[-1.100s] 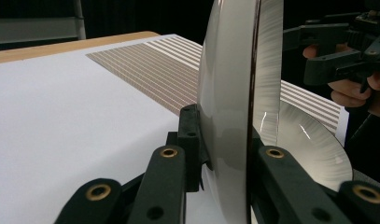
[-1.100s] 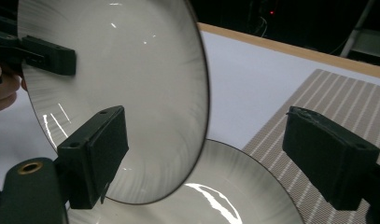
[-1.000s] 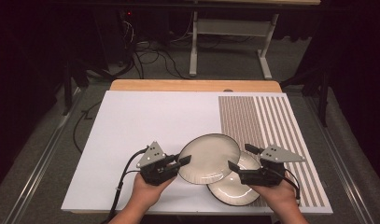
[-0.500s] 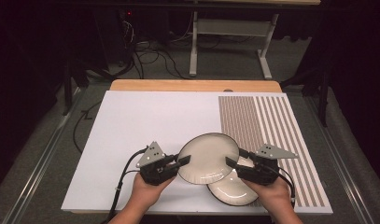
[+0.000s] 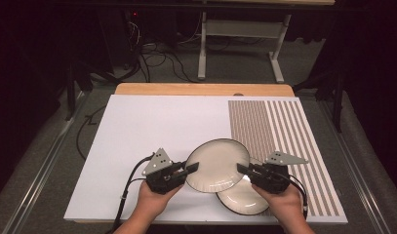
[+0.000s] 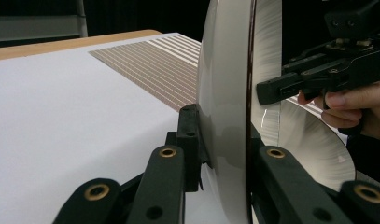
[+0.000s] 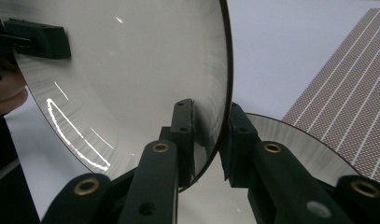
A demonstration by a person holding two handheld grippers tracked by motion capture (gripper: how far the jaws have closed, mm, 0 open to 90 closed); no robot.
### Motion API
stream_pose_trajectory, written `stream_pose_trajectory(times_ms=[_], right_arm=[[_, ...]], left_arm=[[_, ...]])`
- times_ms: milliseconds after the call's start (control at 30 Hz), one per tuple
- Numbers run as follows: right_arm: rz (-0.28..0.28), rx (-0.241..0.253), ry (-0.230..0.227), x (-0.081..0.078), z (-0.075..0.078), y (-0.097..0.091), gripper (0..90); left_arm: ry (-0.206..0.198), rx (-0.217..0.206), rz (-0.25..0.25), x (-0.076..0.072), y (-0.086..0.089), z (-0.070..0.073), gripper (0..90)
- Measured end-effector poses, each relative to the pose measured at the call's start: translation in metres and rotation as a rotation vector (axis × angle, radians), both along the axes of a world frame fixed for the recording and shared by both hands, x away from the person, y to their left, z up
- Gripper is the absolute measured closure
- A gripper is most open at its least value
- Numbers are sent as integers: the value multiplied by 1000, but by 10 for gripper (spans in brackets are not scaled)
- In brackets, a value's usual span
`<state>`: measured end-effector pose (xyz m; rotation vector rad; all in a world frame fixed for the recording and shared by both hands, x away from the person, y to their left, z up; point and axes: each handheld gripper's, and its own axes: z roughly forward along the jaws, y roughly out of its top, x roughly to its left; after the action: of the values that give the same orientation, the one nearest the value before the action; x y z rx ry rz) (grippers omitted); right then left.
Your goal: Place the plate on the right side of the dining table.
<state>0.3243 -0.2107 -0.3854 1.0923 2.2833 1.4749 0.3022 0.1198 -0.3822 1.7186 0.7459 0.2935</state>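
Observation:
A cream plate with a dark rim (image 5: 215,165) is held tilted just above the table, between both hands. My left gripper (image 5: 192,168) is shut on its left rim; in the left gripper view the rim (image 6: 225,93) stands edge-on between the jaws. My right gripper (image 5: 242,169) has just been closing its jaws, and they now pinch the plate's right rim (image 7: 131,70). A second, similar plate (image 5: 242,200) lies flat on the table, partly under the held one.
The table carries a white mat (image 5: 152,126) with a brown striped panel (image 5: 274,126) on its right side and a wooden edge at the back. Beyond it are a dark floor, cables and a desk frame.
The right gripper's jaws have closed from wide open onto the held plate's right rim. The left gripper and the plate have stayed in place.

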Motion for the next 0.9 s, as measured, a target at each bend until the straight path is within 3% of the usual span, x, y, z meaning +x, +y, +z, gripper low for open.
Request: stream_pose_trajectory(times_ms=[167,367,500,900], right_arm=[[5,66,54,2,1,-5,835],[7,58,33,-2,5,-7,846],[-9,70,19,-4,10,-12,854],[-68,84,-68,-4,31,-36,866]], left_arm=[[15,-12,6,-2,0,1,790],[35,-19,17,-4,-1,3,798],[46,-33,6,3,-6,8,795],[33,-16,0,21,-29,22,790]])
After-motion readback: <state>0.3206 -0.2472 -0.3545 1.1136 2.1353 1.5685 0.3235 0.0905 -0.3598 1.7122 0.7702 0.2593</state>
